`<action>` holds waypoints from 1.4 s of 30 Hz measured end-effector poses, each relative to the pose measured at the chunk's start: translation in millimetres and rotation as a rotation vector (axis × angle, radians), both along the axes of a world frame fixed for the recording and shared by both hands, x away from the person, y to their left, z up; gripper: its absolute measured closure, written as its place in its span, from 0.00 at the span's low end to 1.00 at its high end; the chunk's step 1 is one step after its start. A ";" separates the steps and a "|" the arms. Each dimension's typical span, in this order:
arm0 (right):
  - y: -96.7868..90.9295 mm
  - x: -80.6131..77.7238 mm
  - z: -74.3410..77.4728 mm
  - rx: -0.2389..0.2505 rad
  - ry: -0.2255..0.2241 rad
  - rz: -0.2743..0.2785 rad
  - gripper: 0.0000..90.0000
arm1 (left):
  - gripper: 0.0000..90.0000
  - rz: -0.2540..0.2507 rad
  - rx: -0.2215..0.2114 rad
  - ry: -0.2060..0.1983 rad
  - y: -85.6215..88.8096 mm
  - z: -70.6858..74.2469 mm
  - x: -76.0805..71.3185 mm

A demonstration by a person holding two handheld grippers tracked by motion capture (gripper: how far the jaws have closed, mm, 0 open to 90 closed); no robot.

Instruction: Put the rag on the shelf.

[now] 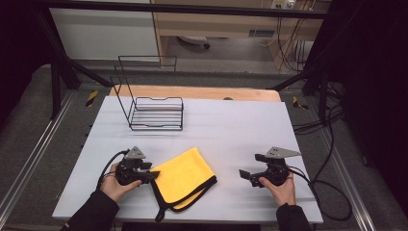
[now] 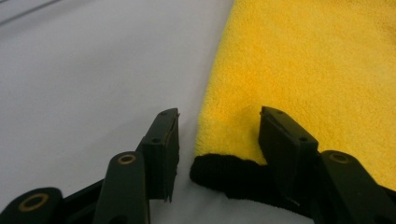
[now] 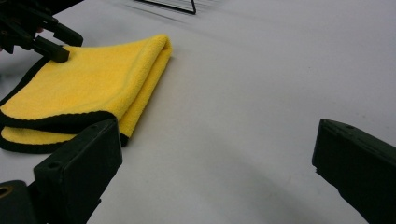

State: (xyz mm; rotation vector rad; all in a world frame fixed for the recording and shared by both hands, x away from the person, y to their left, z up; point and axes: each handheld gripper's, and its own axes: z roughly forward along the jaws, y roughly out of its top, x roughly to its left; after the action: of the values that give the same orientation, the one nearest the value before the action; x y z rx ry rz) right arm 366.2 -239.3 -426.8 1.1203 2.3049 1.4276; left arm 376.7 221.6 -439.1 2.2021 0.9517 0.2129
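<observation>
Left gripper [image 1: 153, 176]: held in the person's left hand [image 1: 114, 185] at the near left of the table, its jaws pointing right onto the left corner of the cloth. In the left gripper view [image 2: 218, 140] the jaws stand partly apart, one on the bare table just beside the cloth's edge, the other over the yellow pile; the pads do not press the cloth.

Yellow cloth [image 1: 185, 178]: folded, black-trimmed, lying flat on the near middle of the table between the two grippers; its black-edged corner [image 2: 224, 175] sits between the left jaws. In the right gripper view [image 3: 88, 81] the fold shows two layers, rounded edge toward the rack.

Wire rack [image 1: 155, 111]: black, standing upright at the far left of the table, well apart from the cloth.

Table [image 1: 240, 125]: pale grey top.

Right gripper [image 1: 244, 175]: held in the person's right hand [image 1: 281, 185] at the near right, jaws wide apart with nothing between them [image 3: 215, 154], pointing left toward the cloth and well apart from it.
</observation>
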 end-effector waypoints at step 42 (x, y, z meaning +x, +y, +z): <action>148.0 52.4 -21.9 -0.123 0.110 0.035 0.47 | 0.83 -0.047 0.030 0.010 -7.8 -1.3 -5.6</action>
State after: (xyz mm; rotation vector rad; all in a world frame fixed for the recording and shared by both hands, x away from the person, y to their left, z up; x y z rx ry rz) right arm 418.6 -91.3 -448.6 1.1548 2.4611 1.2454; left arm 371.1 213.8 -440.4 2.2525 0.9068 0.1956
